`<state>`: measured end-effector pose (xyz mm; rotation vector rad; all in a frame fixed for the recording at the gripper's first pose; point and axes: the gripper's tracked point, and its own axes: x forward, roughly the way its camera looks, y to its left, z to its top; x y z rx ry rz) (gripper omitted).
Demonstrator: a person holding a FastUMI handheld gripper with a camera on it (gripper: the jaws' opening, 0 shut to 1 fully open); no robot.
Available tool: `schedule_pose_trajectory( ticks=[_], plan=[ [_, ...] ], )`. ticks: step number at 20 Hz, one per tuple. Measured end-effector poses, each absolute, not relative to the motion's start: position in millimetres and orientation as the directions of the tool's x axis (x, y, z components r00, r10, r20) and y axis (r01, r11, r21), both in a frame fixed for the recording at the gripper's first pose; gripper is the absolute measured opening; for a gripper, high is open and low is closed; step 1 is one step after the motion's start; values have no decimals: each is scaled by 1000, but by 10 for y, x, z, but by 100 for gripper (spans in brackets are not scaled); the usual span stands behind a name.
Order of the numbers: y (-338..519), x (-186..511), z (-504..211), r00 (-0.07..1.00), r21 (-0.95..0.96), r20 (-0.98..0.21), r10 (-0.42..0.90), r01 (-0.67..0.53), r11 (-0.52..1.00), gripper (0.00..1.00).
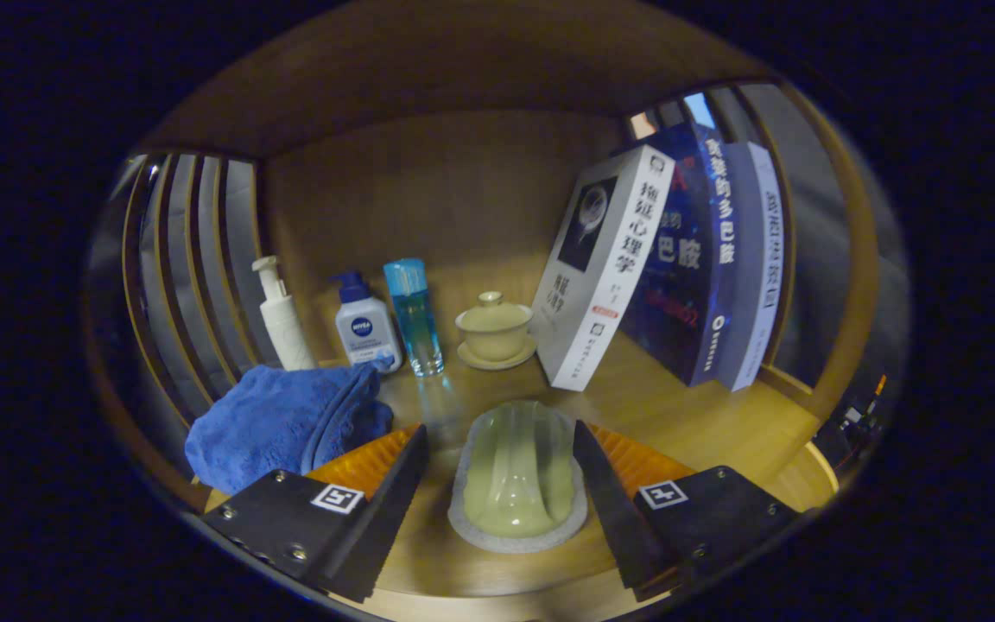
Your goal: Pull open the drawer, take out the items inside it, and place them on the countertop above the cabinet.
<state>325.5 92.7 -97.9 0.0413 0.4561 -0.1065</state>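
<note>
Pale green ribbed soap dish point(517, 471) on a whitish pad, lower centre of frame, flat on the wood countertop point(705, 423), btwn the open fingers, not touched.

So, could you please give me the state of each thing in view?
gripper: open, fingers either side of the green piece
green piece: lying on the countertop, on its white base
blue cloth: crumpled
lidded cup: lid on, on saucer
books: leaning

The white book point(605, 268) spine reads "拖延心理学".
</note>
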Motion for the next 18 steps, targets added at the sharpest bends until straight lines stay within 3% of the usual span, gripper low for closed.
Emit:
schedule_pose_trajectory(
  ticks=[6,13,18],
  plan=[
    [844,2874,-313,927,40,-367,-80,102,994,100],
    [795,1976,393,964,-108,-262,-50,22,994,100],
    [850,1240,808,978,-109,-209,-16,-7,994,100]
  ],
)
